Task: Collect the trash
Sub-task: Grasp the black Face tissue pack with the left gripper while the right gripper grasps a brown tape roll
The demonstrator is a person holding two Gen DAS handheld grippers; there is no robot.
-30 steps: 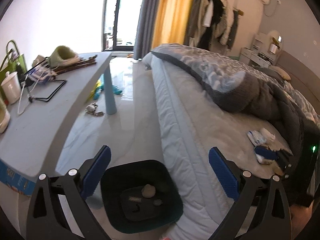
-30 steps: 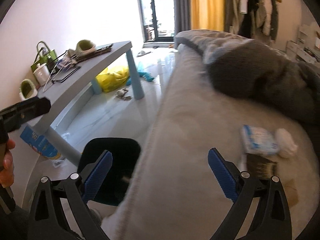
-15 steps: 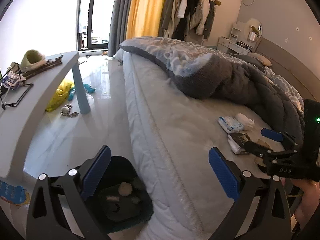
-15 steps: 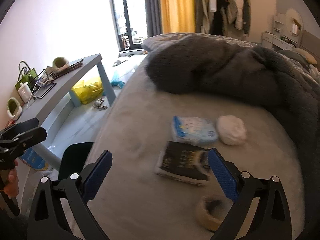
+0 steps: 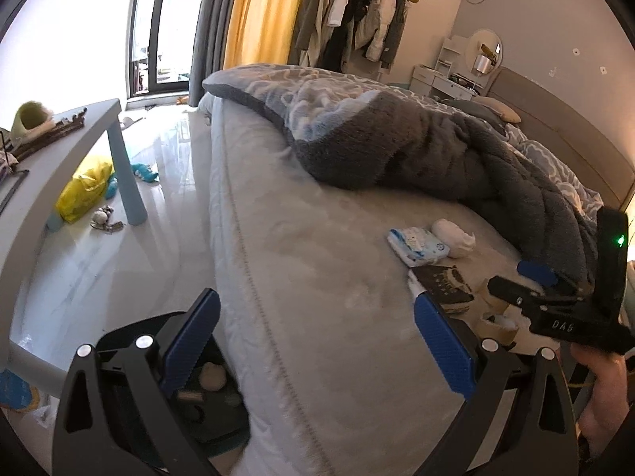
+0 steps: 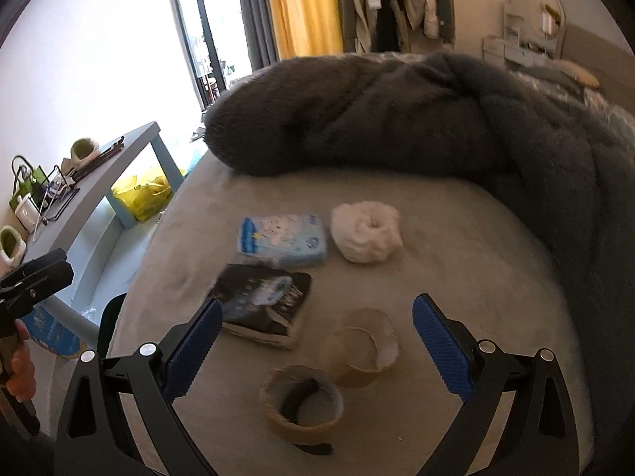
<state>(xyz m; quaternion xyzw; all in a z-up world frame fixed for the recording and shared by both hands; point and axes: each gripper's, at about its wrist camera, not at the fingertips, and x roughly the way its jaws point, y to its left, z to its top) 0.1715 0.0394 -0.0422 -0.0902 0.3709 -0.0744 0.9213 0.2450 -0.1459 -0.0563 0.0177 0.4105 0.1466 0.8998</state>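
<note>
On the pale grey bed point(image 6: 456, 261) lie a blue tissue pack point(image 6: 281, 238), a white crumpled paper wad point(image 6: 365, 236), a black packet point(image 6: 262, 301), a tan paper ring point(image 6: 365, 349) and a tape roll point(image 6: 301, 396). My right gripper point(image 6: 317, 341) hovers open just above the two rings, nothing between its fingers. In the left wrist view the same pack point(image 5: 418, 242), wad point(image 5: 452, 232) and packet point(image 5: 446, 285) show at right, with the right gripper point(image 5: 520, 281) over them. My left gripper point(image 5: 317, 345) is open and empty over the bed's edge, above the dark bin point(image 5: 198, 408) that holds some scraps.
A thick grey blanket point(image 6: 397, 119) is piled behind the items. A light blue table point(image 5: 59, 166) with clutter stands left of the bed, a yellow bag point(image 5: 85, 190) under it. A strip of glossy floor point(image 5: 158, 198) runs between table and bed. A hand point(image 5: 607, 388) holds the right gripper.
Both grippers swung right from the bin toward the bed. The right gripper moved in over the items and lower toward the rings. Both stayed open.
</note>
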